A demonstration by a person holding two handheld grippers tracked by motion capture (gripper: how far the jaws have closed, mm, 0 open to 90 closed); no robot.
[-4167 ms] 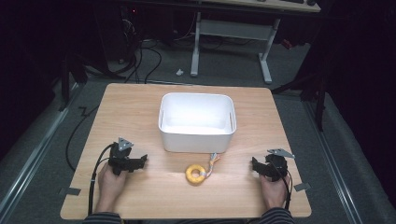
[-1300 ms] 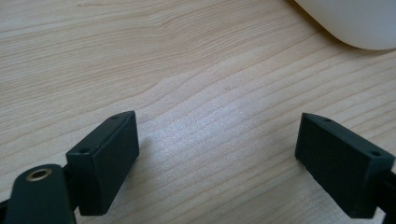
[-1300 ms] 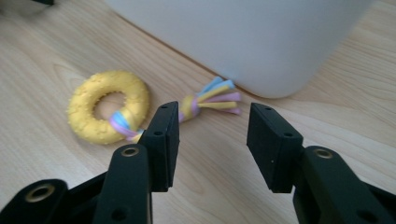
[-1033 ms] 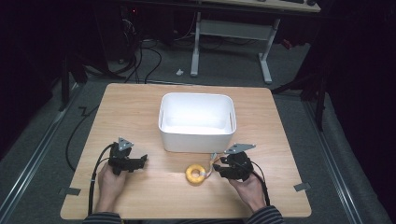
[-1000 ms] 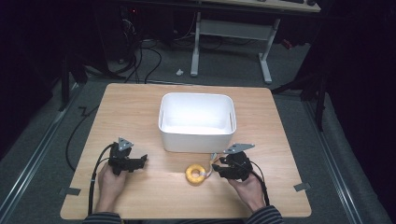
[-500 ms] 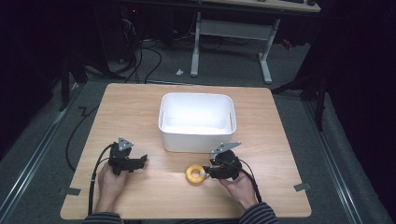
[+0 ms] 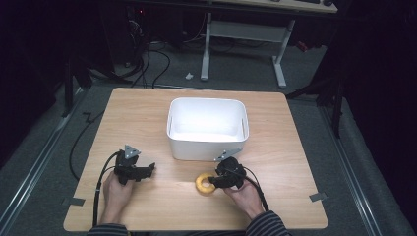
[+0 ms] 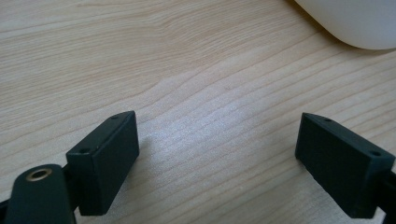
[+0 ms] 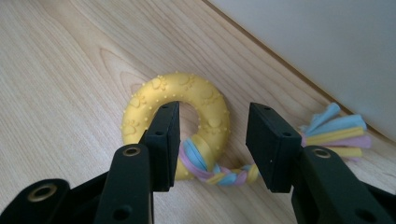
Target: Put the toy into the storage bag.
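Fingers (image 9: 163, 140) of the right gripper (image 9: 212, 144) stand apart, straddling the yellow rubber ring toy's (image 9: 154, 102) braided pastel rope (image 9: 219, 175); left gripper (image 8: 229, 163) gapes wide over the wooden desk (image 8: 187, 70).

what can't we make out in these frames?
- Ring toy, right gripper view: the near side is hidden behind the right gripper and its jaws.
- Braided rope tail, high view: too small, hidden by that gripper.
- White bin, left gripper view: cut off by the top edge.
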